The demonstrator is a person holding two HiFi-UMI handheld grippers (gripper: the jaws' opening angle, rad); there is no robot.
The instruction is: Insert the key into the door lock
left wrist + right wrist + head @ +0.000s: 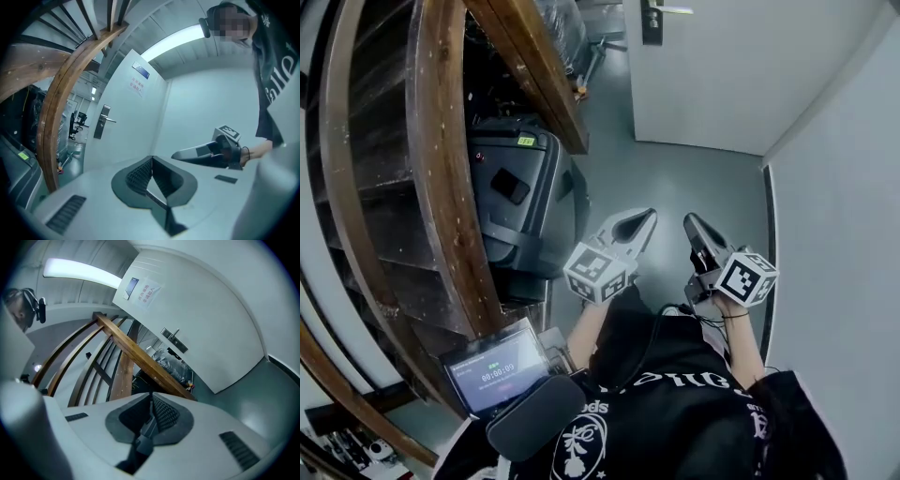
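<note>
The white door (712, 84) stands ahead at the top of the head view, with its dark lock plate and lever handle (652, 19) at the door's upper left. The same lock plate (102, 123) shows far off in the left gripper view, and the lock plate (174, 340) also appears in the right gripper view. My left gripper (645, 221) and right gripper (691, 223) are held side by side at waist height, well short of the door. Both have their jaws shut. I see no key in any view. The right gripper (176, 155) also shows in the left gripper view.
A curved wooden stair rail and stringer (441, 159) fill the left side. A grey and black case (520, 202) sits under them. A screen with a timer (499, 370) is at my lower left. A white wall (844, 187) runs along the right.
</note>
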